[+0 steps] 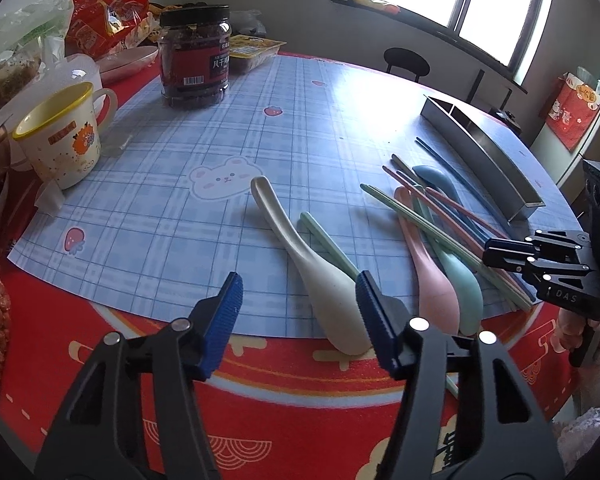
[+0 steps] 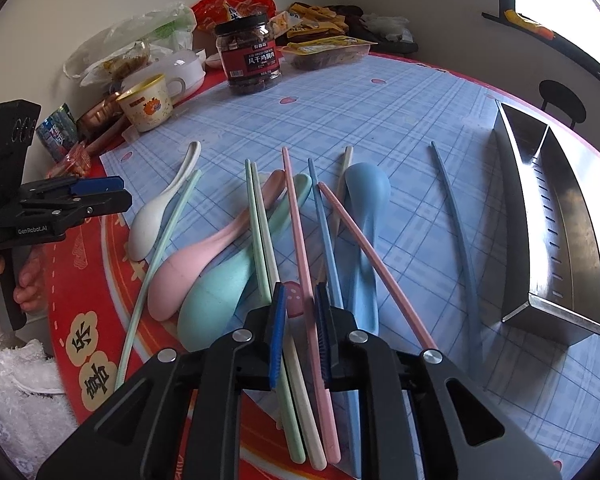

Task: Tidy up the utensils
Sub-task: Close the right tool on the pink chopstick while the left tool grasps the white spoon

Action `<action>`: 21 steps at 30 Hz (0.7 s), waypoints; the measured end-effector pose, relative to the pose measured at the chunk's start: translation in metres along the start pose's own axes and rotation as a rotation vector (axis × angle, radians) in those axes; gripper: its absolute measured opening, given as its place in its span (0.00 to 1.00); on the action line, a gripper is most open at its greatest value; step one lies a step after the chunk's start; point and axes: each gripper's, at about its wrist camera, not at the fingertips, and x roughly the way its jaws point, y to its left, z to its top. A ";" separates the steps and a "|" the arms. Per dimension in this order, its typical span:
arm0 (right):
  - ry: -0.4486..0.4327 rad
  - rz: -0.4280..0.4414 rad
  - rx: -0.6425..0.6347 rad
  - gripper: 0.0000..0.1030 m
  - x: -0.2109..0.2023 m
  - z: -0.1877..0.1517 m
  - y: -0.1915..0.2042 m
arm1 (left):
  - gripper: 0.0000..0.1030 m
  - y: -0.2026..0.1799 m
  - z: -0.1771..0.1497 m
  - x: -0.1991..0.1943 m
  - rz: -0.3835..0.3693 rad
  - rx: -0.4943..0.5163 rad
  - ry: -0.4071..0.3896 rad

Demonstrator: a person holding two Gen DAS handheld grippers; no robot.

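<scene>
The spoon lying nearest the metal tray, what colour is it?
Blue; the spoon shows best in the right wrist view, left of the metal tray.

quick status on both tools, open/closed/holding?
Left tool: open, holding nothing, above the white spoon.
Right tool: open, narrow gap, straddling the pink chopstick, not clamped.

Mat centre (image 1: 300, 120) open; utensil pile (image 2: 284, 232) blocks path toward tray (image 2: 556, 216).

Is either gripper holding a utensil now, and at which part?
Nothing is held. The left gripper and right gripper both have open jaws above the utensils.
</scene>
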 end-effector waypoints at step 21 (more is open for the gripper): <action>-0.024 -0.004 0.030 0.07 0.001 -0.011 -0.005 | 0.44 -0.005 -0.001 0.014 -0.052 -0.008 0.033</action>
